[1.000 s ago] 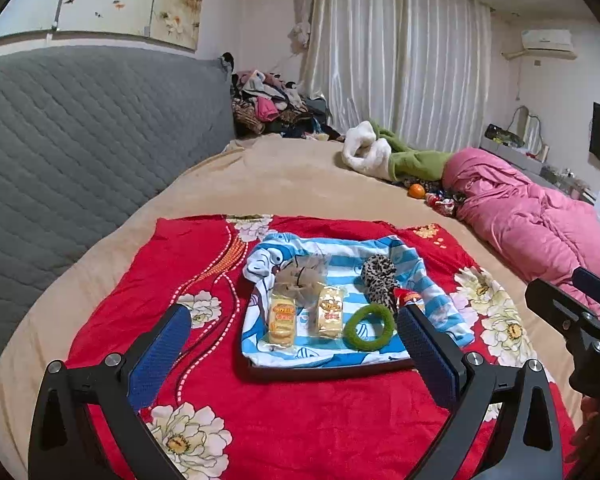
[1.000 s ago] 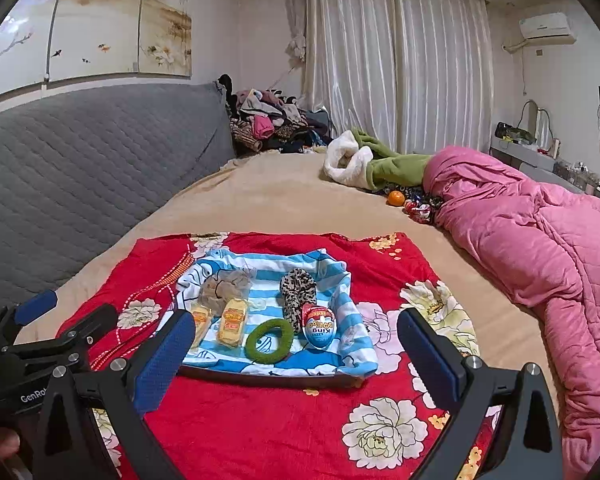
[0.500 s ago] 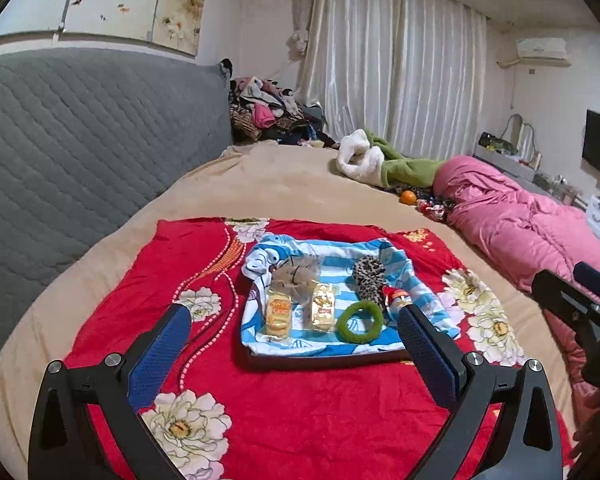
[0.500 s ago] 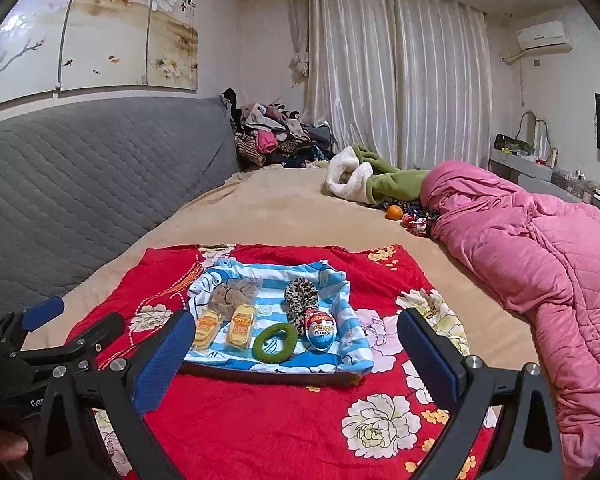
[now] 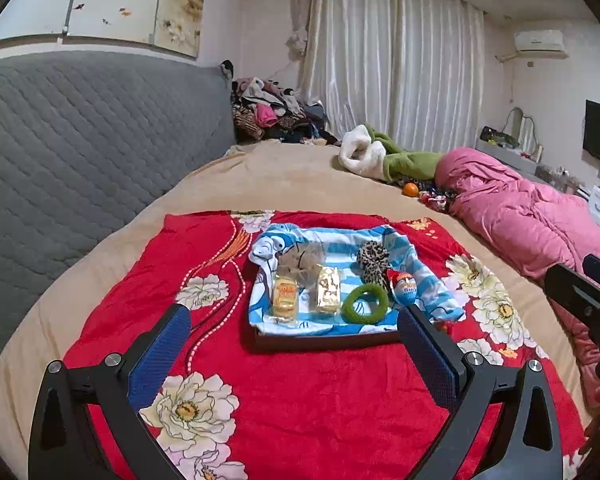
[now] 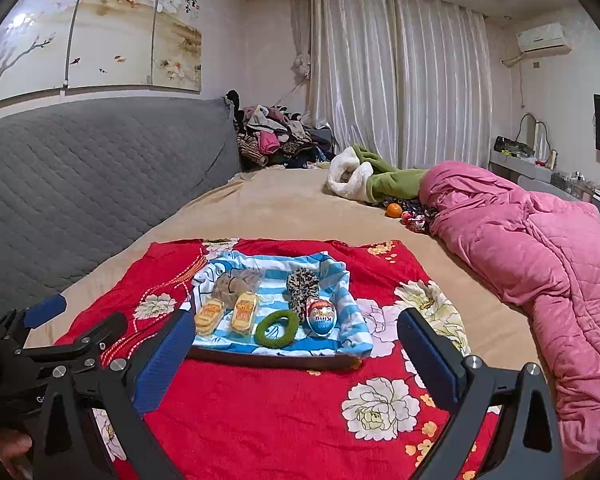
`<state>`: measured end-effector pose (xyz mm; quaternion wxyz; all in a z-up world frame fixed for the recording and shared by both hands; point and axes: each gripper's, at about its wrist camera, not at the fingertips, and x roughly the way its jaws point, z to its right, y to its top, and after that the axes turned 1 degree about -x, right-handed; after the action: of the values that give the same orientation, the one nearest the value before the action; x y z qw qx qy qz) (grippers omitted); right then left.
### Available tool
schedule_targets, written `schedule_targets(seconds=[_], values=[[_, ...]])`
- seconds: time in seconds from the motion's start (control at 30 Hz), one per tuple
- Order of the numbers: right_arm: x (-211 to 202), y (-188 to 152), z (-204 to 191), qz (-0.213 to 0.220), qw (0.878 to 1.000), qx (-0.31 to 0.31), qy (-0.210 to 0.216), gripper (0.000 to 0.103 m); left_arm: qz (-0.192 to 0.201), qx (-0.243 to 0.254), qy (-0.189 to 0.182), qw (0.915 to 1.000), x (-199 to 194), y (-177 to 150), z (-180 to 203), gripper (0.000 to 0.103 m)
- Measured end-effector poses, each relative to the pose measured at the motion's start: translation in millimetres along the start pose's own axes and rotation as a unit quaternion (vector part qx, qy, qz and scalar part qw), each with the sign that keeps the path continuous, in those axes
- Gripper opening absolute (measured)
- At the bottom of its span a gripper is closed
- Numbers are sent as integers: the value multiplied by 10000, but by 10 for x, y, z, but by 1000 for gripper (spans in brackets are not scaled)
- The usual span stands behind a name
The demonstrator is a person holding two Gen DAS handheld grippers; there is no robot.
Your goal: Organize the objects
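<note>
— Are the tongs gripping anything?

— No. The left gripper (image 5: 294, 338) and right gripper (image 6: 296, 346) both hang spread wide, empty, above the red floral blanket (image 5: 300, 392).

— And the things to sort?

— On the striped cloth over the tray (image 6: 268, 360): two snack packets (image 6: 226, 314), a green ring (image 6: 277, 329), a chocolate egg (image 6: 321, 316) and a leopard scrunchie (image 6: 302, 286) behind them.

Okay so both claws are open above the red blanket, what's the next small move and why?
Probably ease the right claw forward and down toward the chocolate egg. Both claws hang open and empty short of the tray, and the egg sits at the tray's near right, beside the green ring. The left claw can wait.
</note>
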<state>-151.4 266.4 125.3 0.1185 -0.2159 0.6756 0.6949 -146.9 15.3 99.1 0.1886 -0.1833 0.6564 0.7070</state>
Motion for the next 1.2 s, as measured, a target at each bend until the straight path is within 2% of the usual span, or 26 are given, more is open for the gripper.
schedule_targets(seconds=[0.53,0.83,1.2], values=[[24,-420,113,-190,9998,72,-35,102,-92,69,-73,9999,58,-401,3,103],[45,-555,144,-115,9999,82,-72,102,29,89,-129,9999,90,-539,9,103],[166,-740,172,-310,9994,52,-112,102,0,93,-77,9999,185,-654,-38,103]])
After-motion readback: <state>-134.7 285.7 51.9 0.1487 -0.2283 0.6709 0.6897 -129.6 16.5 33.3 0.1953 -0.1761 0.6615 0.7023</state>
